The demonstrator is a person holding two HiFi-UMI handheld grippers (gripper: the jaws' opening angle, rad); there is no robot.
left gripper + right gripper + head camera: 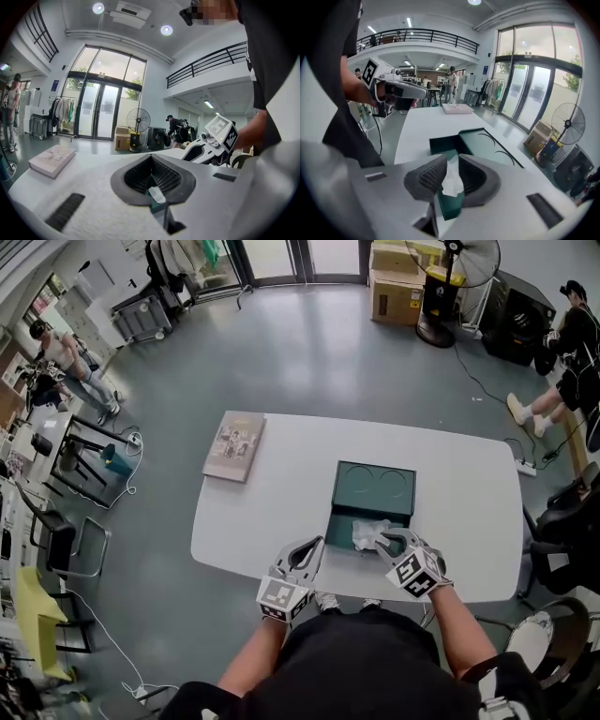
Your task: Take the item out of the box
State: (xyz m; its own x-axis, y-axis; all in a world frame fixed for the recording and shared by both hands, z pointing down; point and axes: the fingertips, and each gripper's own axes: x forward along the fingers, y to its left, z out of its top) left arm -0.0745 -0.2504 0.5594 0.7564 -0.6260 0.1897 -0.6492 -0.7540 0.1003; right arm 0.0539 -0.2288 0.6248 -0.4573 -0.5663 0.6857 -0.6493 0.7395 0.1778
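A dark green box [339,532] lies open on the white table [272,521], its lid [375,488] folded flat behind it. A crumpled white item [367,534] fills the box's near half. My right gripper [382,542] reaches into the near right corner. In the right gripper view [450,161] its jaws stand apart with the white item [451,180] between them, above the box [487,145]. My left gripper [319,545] is at the box's near left corner. In the left gripper view [150,159] its tips meet over the green corner [159,211]. Whether they pinch the wall is unclear.
A flat book [234,446] lies at the table's far left corner, also in the left gripper view [51,159]. Chairs [562,531] stand to the right and a power strip [525,468] lies on the floor. A fan [450,287], cartons [394,287] and people stand farther off.
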